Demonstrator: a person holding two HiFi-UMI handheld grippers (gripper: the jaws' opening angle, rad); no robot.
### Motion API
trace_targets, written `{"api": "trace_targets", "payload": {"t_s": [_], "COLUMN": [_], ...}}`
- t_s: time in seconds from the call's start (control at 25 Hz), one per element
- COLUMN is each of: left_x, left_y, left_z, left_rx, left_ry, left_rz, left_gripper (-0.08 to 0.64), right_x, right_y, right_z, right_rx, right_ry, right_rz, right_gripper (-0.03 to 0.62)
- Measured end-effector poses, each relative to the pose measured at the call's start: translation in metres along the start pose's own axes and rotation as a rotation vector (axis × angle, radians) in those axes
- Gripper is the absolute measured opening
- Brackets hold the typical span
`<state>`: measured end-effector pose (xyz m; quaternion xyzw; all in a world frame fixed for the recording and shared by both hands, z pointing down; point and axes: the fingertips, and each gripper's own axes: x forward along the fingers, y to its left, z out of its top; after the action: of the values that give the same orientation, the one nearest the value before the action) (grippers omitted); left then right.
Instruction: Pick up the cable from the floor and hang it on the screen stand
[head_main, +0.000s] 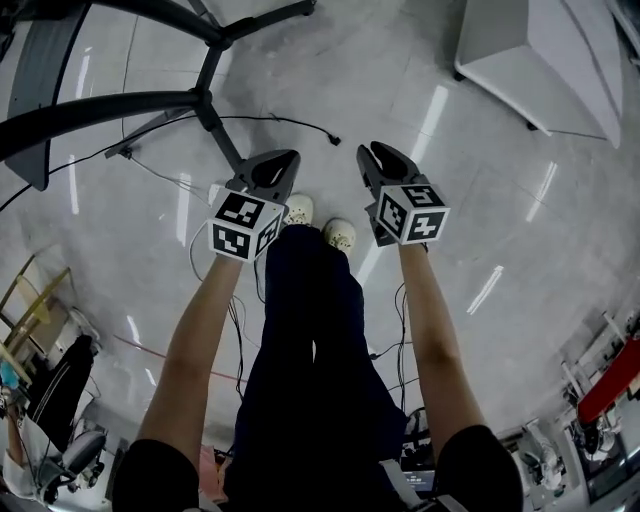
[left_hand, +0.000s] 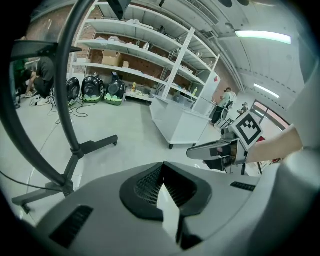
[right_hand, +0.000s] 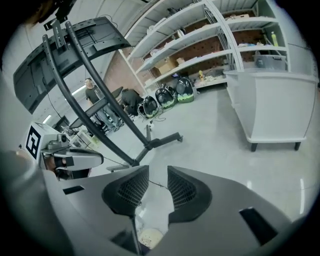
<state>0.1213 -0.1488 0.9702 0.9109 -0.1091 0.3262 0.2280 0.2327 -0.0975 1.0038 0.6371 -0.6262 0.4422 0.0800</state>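
A thin black cable (head_main: 290, 122) lies on the floor, running from the base of the black screen stand (head_main: 205, 100) to a plug end just ahead of my grippers. My left gripper (head_main: 283, 158) hangs above the floor right of the stand base, its jaws shut and empty (left_hand: 162, 167). My right gripper (head_main: 380, 155) is level with it on the right, open with nothing between its fingers (right_hand: 157, 172). A short stretch of the cable (right_hand: 156, 185) shows on the floor through that gap. The stand (right_hand: 100, 100) carries a dark screen (right_hand: 65, 55).
A white wheeled cabinet (head_main: 530, 50) stands at the far right. More thin cables (head_main: 235, 320) trail over the floor beside the person's legs and pale shoes (head_main: 300, 208). Long shelving (left_hand: 150, 40) lines the back wall, with people (right_hand: 92, 92) in the distance.
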Motion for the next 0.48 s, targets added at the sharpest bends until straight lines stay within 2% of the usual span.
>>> {"api": "trace_targets", "payload": {"t_s": [0.08,0.16,0.48], "left_x": [0.014,0.03,0.095], "left_y": [0.009,0.018,0.052], "left_z": [-0.022,-0.045,-0.126], "left_rx": [-0.012,-0.023,-0.071], "left_ry": [0.003,0.008,0.016], "left_rz": [0.002,0.008,0.013], "left_gripper": [0.008,0.008,0.008], "right_x": [0.02,0.041,0.122], "right_y": [-0.01,-0.019,-0.061], "right_z": [-0.022,-0.046,-0.132], "right_rx": [-0.008,-0.025,-0.083], "right_ry": [0.034,0.07,0.158], "right_rz": [0.014,0.025,0.039], "right_gripper": [0.159,0.183,0.201]}}
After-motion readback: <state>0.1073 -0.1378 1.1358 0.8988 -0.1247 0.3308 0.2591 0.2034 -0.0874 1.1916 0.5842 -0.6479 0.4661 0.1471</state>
